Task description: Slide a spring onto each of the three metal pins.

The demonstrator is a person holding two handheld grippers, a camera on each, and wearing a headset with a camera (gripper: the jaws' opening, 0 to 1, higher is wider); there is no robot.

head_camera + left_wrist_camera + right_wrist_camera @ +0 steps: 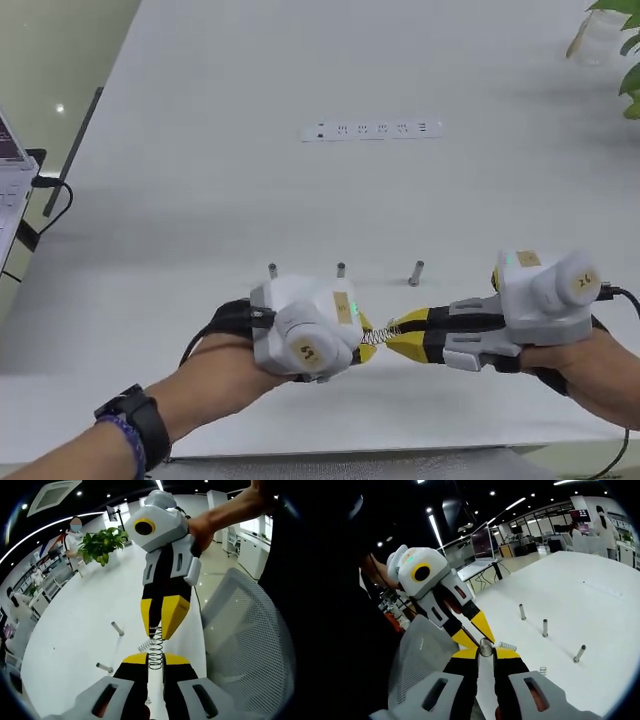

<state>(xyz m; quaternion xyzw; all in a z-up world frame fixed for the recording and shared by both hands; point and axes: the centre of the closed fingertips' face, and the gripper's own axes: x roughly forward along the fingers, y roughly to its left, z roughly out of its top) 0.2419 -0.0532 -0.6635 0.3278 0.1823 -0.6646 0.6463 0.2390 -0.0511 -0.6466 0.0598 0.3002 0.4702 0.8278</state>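
Head view | left gripper (364, 336) and right gripper (392, 341) meet tip to tip, both pinched narrow on one spring (378, 335) | spring's axis lies level, gripper to gripper | middle pin (341, 269) and right pin (416, 273) stand upright on bench (200, 150) just beyond | likely spring needs tipping upright

Three pins (273, 270) (341, 270) (416, 273); three springs (486, 647) (507, 646) (542, 670)
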